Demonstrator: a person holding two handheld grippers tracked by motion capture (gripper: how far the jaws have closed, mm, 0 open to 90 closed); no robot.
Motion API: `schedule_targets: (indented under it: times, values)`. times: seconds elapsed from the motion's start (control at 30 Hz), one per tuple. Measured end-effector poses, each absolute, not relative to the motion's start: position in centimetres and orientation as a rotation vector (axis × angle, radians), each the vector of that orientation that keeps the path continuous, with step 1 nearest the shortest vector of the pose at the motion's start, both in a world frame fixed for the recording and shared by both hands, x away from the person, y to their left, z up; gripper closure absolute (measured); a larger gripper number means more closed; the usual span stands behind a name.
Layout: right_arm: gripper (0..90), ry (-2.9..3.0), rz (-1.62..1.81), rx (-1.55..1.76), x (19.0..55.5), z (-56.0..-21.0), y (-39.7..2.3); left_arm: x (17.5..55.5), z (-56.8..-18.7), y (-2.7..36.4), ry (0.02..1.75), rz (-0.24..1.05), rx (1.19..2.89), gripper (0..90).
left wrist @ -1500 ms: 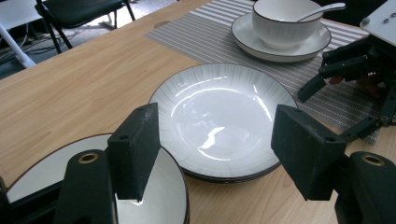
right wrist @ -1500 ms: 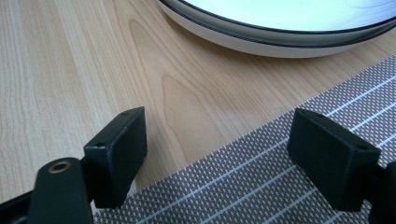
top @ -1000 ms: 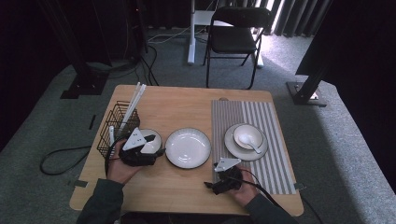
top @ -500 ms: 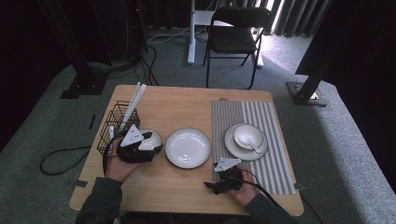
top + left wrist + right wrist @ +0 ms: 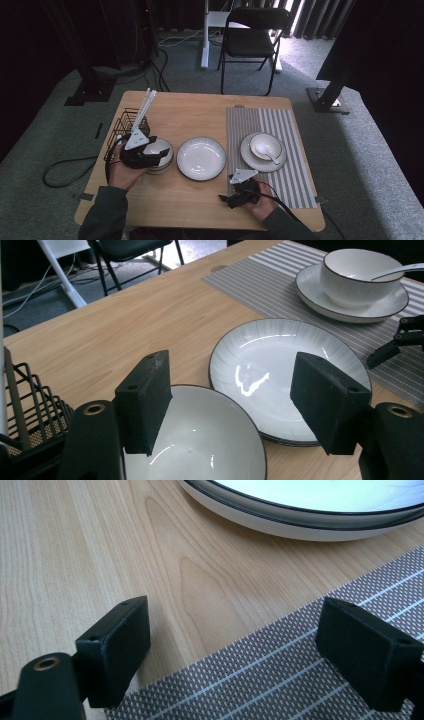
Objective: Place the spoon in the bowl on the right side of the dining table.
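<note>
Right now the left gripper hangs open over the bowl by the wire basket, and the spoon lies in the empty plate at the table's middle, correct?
Not quite. The high view shows the spoon in the bowl on the striped mat, not in the middle plate. The left gripper does hang open over the bowl by the wire basket.

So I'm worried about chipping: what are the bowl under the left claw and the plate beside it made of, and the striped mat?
The bowl and plate look like glazed white ceramic with a thin dark rim: both are glossy and show bright reflections. The striped mat seems a woven plastic or textile: matte, with a fine dotted weave, though the look leaves open which.
</note>
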State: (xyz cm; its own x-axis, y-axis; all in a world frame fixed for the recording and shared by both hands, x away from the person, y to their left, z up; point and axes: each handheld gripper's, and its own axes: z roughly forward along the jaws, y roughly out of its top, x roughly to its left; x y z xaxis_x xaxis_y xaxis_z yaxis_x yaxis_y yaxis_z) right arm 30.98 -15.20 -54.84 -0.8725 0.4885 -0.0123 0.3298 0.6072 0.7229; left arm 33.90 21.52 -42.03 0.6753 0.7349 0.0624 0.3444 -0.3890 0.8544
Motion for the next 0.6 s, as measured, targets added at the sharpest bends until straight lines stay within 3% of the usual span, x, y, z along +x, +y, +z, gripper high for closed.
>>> schedule_targets:
  times: [0.6]
  values:
    - [13.9, 2.624, 1.117, 0.674, 31.0, -54.8, -15.2, 34.9, -42.1, 22.7, 0.905, 0.57, 1.972, 33.2]
